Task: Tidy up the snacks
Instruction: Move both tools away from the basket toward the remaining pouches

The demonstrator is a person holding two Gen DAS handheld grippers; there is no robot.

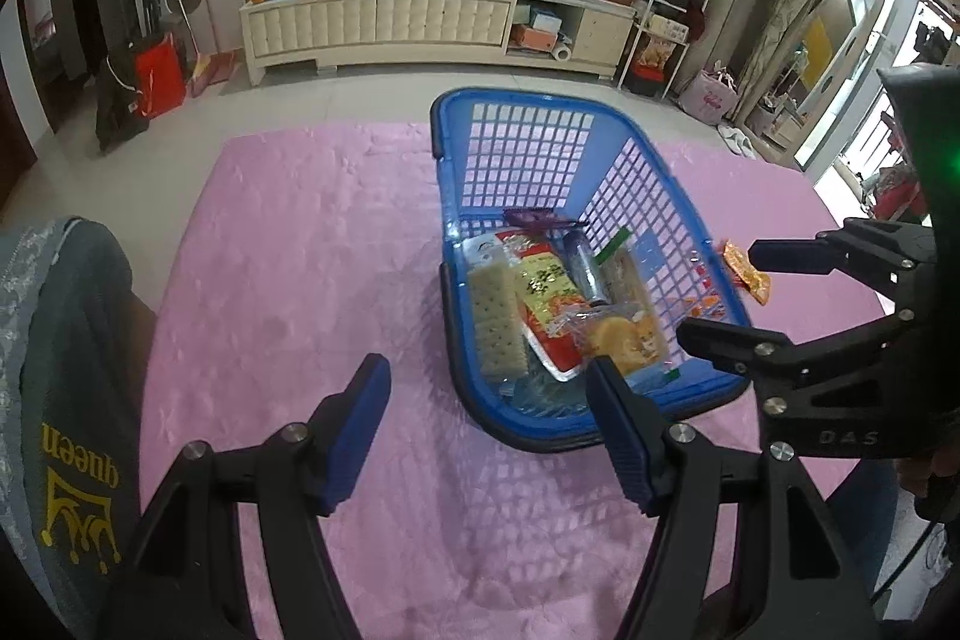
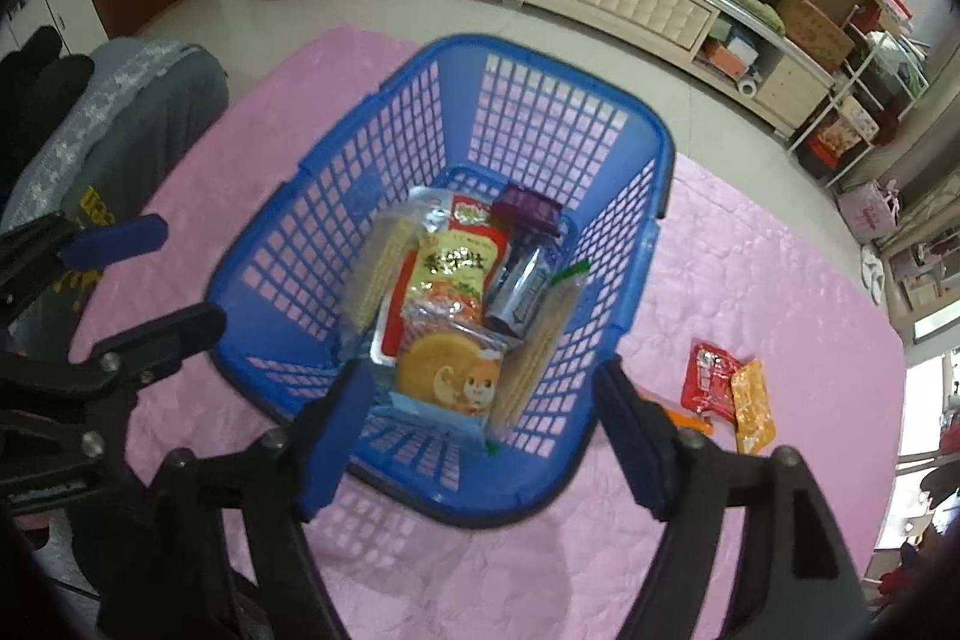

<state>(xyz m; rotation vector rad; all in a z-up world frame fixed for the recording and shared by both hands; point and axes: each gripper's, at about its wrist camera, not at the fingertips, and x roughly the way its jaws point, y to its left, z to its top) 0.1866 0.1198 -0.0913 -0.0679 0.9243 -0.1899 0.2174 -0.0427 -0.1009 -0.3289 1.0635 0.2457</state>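
Presently, findings as observed:

Surface: pink cloth [image 2: 750, 280] covering the work area.

Basket: blue plastic basket [image 2: 336, 232] with lattice walls, standing upright on the cloth.

Basket contents: round biscuit pack [image 2: 450, 370] nearest the near wall; yellow-and-red packet [image 2: 456, 268] behind it; cracker sleeve [image 1: 495, 322] along the left side; dark silvery pack [image 2: 522, 286] to the right; purple wrapper [image 2: 531, 208] at the far end. All lie loosely overlapped.

Outside the basket: red packet [image 2: 708, 379] and orange packet [image 2: 753, 403], touching each other, on the cloth to the basket's right.

Left gripper [image 1: 489, 436]: jaws apart, nothing between them, above the cloth by the basket's near-left corner.

Right gripper [image 2: 480, 436]: jaws spread wide, nothing gripped, poised over the basket's near wall.

Person: grey sleeve [image 1: 66, 370] with yellow lettering at the left.
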